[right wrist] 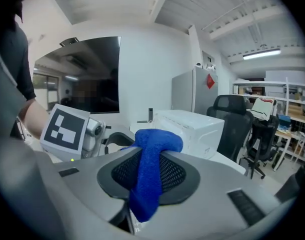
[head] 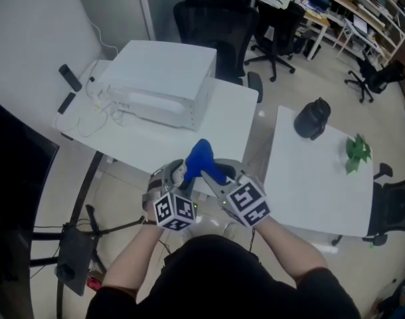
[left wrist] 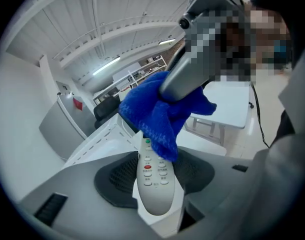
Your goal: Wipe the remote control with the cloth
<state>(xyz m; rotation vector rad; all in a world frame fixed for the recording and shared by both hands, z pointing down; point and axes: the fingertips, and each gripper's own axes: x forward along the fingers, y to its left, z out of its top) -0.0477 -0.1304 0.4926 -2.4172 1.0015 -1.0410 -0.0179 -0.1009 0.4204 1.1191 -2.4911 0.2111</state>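
A white remote control (left wrist: 155,184) with a red and a green button lies lengthwise between the jaws of my left gripper (left wrist: 155,171), which is shut on it. A blue cloth (left wrist: 160,111) hangs over the remote's far end and covers its top buttons. My right gripper (right wrist: 150,176) is shut on that cloth (right wrist: 151,174), which bulges above the jaws and droops below them. In the head view both grippers are held close together in front of the person's body, above the gap between two tables, left gripper (head: 179,176) and right gripper (head: 219,176), with the cloth (head: 204,159) between them.
A white box-like appliance (head: 159,85) with cables stands on the left white table (head: 222,125). The right table (head: 315,191) carries a black jug (head: 312,118) and a green object (head: 357,150). Black office chairs (head: 216,25) stand behind. A dark screen (head: 16,178) is at left.
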